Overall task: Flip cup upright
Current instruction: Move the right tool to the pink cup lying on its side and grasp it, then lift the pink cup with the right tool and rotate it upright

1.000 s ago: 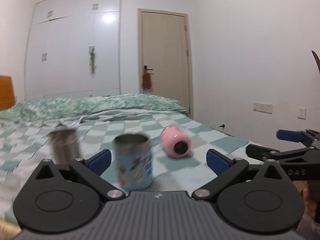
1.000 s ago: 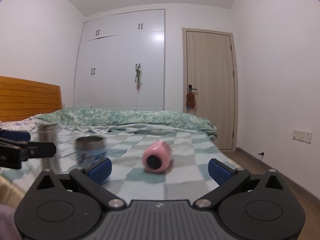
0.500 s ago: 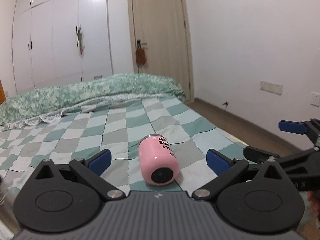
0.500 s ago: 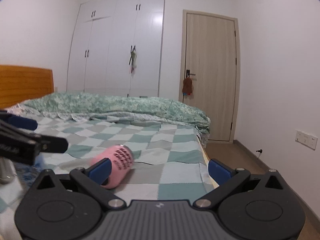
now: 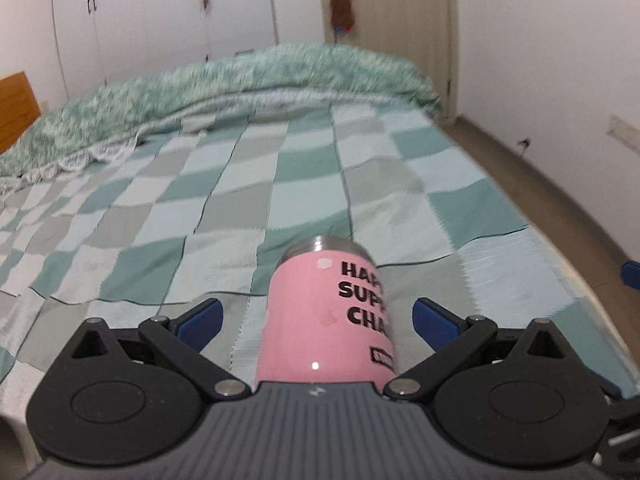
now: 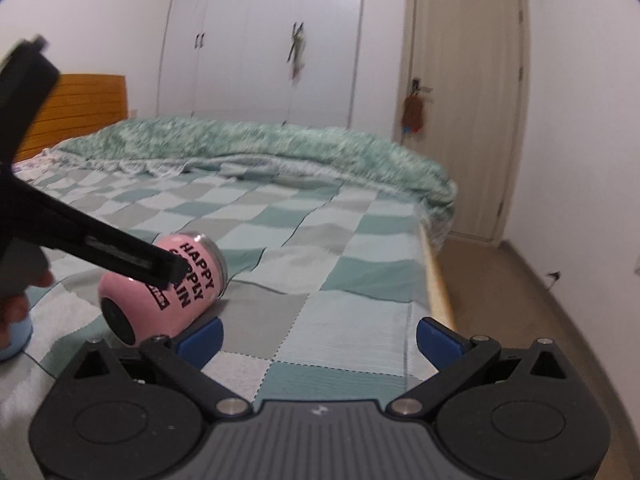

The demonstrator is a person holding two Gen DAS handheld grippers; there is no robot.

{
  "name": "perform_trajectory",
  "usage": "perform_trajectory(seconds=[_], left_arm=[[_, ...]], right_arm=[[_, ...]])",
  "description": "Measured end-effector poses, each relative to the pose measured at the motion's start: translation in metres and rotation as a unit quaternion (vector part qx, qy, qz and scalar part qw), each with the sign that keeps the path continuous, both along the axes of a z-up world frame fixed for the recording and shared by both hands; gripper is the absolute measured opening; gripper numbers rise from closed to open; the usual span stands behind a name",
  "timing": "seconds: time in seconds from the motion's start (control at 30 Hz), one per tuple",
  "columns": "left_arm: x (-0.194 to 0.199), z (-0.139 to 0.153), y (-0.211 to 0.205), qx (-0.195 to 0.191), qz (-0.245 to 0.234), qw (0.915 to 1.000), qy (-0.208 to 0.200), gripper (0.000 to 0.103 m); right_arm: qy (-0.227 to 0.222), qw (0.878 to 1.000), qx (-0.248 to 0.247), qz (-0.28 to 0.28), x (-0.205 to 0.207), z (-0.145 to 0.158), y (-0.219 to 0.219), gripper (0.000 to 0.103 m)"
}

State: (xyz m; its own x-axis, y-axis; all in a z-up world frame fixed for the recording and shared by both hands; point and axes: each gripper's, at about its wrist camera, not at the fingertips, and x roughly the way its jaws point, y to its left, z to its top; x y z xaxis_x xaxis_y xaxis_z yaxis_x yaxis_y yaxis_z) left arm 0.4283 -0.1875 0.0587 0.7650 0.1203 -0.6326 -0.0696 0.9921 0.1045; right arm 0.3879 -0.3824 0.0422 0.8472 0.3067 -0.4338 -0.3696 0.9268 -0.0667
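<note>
A pink cup (image 5: 324, 316) with black lettering lies on its side on the checked bedspread, its steel rim pointing away from me. My left gripper (image 5: 316, 320) is open, its blue pads either side of the cup with gaps on both sides. In the right wrist view the pink cup (image 6: 168, 284) lies at the left, its black base toward the camera, and one black finger of the left gripper (image 6: 120, 258) crosses in front of it. My right gripper (image 6: 318, 338) is open and empty, to the right of the cup.
The bed's wooden right edge (image 6: 438, 284) drops to a brown floor (image 6: 520, 300). A rumpled green duvet (image 5: 240, 84) lies across the far side. A wardrobe and door stand behind. A light blue object (image 6: 14, 340) shows at the left edge.
My left gripper has moved forward and down, so the pink cup now sits between its open fingers. The right gripper has shifted closer to the bed; the cup lies as before.
</note>
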Motion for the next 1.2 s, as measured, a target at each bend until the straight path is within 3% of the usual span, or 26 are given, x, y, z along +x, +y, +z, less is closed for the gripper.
perform_trajectory(seconds=[0.1,0.17,0.2,0.43,0.83,1.03,1.2], left_arm=[[0.018,-0.015,0.000,0.004,0.014,0.9994,0.030,0.100],[0.027,-0.025,0.005,-0.026,0.002,0.9982,0.054,0.085],[0.027,-0.028,0.007,-0.038,0.003,0.9976,0.058,0.085],[0.000,-0.022,0.016,-0.072,-0.004,0.9969,0.031,0.084],[-0.120,0.043,0.014,-0.095,-0.061,0.9936,-0.010,0.084],[-0.179,0.034,0.022,-0.103,-0.058,0.9929,0.007,0.084],[-0.199,0.013,0.022,-0.116,-0.045,0.9921,0.018,0.084]], right_arm=[[0.013,1.000,0.003,0.017,0.019,-0.005,0.003,0.103],[0.020,0.999,-0.003,0.031,0.031,-0.009,0.009,0.103],[0.023,0.999,-0.007,0.034,0.036,-0.012,0.011,0.103],[0.026,0.999,-0.009,0.028,0.034,-0.013,0.010,0.103],[0.002,1.000,0.003,0.000,-0.094,0.042,-0.004,0.103],[0.015,1.000,-0.012,-0.006,-0.160,0.037,0.009,0.103],[0.042,0.999,-0.014,0.002,-0.197,0.016,0.017,0.103]])
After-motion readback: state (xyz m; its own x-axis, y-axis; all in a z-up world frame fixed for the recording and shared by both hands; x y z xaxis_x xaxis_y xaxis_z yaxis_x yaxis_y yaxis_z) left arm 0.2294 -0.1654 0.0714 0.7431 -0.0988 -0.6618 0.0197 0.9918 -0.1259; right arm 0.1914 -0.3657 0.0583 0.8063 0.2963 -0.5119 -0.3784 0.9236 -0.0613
